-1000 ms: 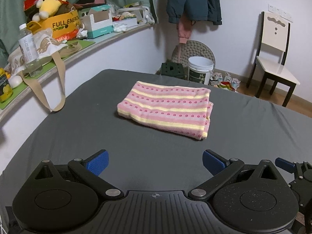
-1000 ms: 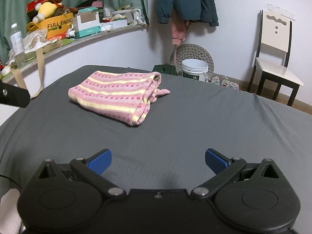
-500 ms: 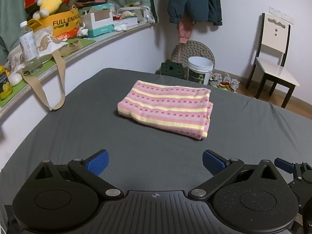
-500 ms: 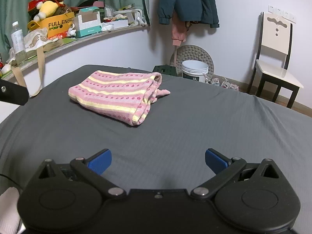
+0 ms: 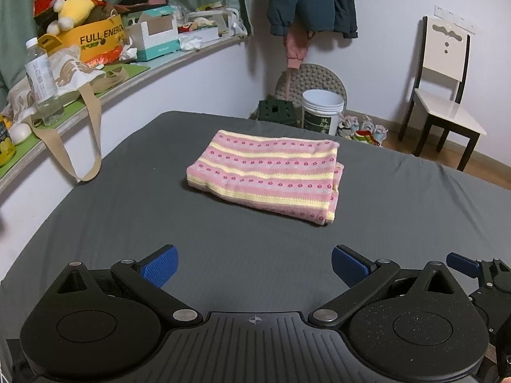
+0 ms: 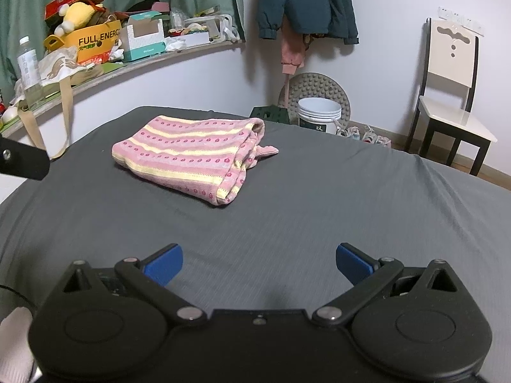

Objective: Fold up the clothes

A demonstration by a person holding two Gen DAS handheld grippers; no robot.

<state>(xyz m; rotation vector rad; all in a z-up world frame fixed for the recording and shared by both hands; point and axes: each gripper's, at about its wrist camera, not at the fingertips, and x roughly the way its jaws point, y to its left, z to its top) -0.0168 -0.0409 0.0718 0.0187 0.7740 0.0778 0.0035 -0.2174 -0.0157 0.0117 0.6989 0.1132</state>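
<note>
Evidently finished, both the left tongs point(image 5: 254, 263) and right tongs point(image 6: 258, 263) hang with their jaws apart and empty, well back from the striped garment point(image 5: 268, 174), which lies folded mid-bed. Grey bedsheet point(image 6: 319, 204) lies smooth; a cluttered shelf point(image 5: 143, 73), bucket point(image 5: 321, 111) and chair point(image 5: 444, 95) line the walls.

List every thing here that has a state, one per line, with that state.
Striped knit garment: folded, lying on the grey sheet, a pink end poking out at its far right.
Left gripper: open, empty.
Right gripper: open, empty.
Water bottle: upright, capped.
White bucket: upright, no lid.
Teal jacket: hanging on the wall.
</note>
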